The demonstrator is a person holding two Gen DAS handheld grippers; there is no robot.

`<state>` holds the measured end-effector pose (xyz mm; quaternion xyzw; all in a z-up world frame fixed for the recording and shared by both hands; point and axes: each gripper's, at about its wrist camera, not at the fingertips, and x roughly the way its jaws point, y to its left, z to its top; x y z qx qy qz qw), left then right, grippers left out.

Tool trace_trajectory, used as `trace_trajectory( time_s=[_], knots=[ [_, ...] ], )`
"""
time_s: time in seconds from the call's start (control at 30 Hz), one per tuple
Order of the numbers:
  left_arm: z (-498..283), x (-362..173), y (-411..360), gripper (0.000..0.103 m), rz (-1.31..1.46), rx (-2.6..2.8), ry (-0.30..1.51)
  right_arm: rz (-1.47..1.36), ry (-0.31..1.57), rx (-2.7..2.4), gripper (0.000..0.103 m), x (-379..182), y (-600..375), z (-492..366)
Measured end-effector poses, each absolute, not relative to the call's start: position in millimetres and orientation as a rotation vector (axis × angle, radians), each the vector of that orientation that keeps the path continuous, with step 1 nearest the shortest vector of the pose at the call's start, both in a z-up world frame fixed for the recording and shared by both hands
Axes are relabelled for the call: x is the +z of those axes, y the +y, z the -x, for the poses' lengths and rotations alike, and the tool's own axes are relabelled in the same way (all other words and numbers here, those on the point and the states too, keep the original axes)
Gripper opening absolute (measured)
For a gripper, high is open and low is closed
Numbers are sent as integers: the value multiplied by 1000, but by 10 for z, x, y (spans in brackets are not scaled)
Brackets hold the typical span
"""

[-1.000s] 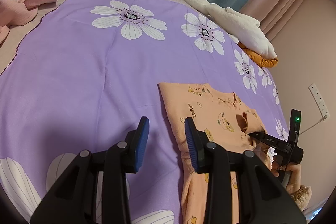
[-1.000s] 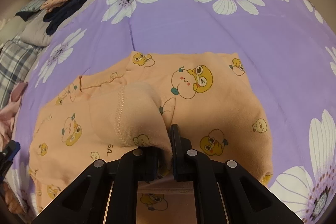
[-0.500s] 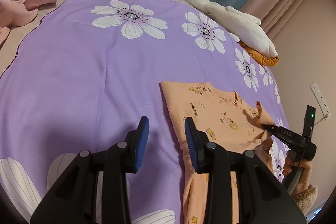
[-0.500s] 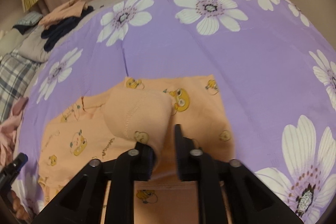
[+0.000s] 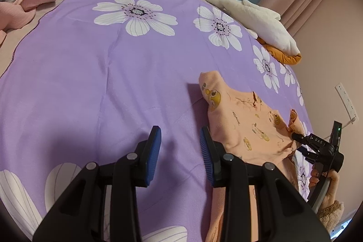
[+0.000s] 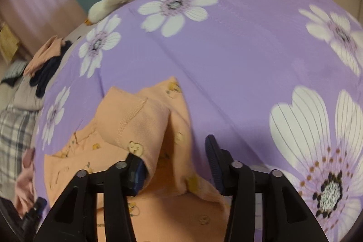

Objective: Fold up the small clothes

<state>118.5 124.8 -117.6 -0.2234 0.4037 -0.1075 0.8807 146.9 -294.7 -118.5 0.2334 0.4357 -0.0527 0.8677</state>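
The right hand-held gripper [image 6: 174, 158] is opening, with a folded flap of the orange garment [image 6: 145, 119] draped on its left finger; the garment lies on the purple bedspread [image 6: 238, 60]. The flap may snag and unfold if dragged. The left hand-held gripper [image 5: 180, 151] stands apart, empty, just left of the garment

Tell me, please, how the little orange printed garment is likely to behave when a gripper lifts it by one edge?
The orange garment will probably flop: its raised fold already sags and creases. It looks light, thin knit. With the right gripper opening, it may slide off the fingers.
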Motion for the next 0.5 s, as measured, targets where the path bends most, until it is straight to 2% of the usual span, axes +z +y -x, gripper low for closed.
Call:
trace_trajectory(
  time_s=[0.13,0.2,0.33,0.5],
  knots=[
    [-1188,-1169,1187,35,473,-264,848,-412,961,-129,53,-1205,-2870,-1449],
    [-1180,-1142,1134,35,481,-297,846,-321,962,-147,63,-1144,-2799,-1425],
    [-1178,-1067,971,35,503,-390,847,-195,945,-141,65,-1005,-2721,-1307],
    [-1271,-1027,685,35,457,-445,871,-176,909,-70,70,-848,-2748,-1210]
  ],
)
